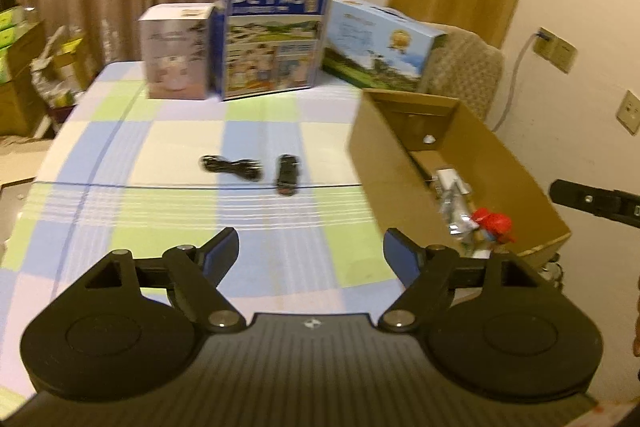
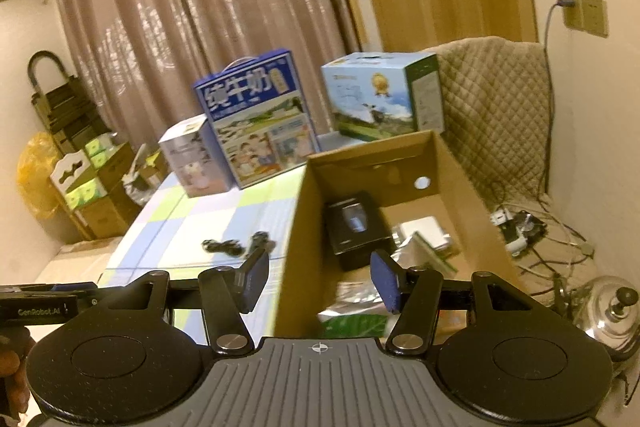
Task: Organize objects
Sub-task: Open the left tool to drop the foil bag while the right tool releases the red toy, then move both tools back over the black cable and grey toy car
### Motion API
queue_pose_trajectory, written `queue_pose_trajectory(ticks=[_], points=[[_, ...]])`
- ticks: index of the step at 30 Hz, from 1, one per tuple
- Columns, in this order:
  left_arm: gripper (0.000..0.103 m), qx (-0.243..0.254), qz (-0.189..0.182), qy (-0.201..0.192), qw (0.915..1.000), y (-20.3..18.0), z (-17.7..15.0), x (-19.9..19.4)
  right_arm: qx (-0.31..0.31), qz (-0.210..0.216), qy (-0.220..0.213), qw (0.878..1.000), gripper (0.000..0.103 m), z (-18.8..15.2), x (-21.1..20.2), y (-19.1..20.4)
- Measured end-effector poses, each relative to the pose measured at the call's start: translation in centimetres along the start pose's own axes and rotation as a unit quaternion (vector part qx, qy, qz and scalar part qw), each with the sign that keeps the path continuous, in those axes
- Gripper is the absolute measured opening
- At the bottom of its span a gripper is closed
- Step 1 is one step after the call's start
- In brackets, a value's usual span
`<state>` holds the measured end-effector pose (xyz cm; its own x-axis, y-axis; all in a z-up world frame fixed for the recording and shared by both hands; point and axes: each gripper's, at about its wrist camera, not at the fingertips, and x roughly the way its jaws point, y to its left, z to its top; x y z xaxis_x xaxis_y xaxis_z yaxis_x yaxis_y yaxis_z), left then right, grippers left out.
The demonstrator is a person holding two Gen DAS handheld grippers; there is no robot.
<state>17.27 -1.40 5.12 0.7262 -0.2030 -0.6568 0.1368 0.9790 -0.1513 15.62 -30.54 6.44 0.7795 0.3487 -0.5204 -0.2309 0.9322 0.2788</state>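
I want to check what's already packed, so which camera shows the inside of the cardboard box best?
The right wrist view: it looks down into the cardboard box, showing a black boxed item and packets on its floor. The left wrist view sees the box from the side; its near wall hides much of the floor.
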Motion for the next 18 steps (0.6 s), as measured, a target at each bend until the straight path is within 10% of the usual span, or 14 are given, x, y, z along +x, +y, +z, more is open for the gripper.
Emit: queue_pose_trajectory(ticks=[18], points=[[0.087,-0.035,0.05,-0.02,0.9979,7.1,-1.7,-3.2,-0.052,0.046,0.019,0.997,0.055,-1.6,2.4,8.1]])
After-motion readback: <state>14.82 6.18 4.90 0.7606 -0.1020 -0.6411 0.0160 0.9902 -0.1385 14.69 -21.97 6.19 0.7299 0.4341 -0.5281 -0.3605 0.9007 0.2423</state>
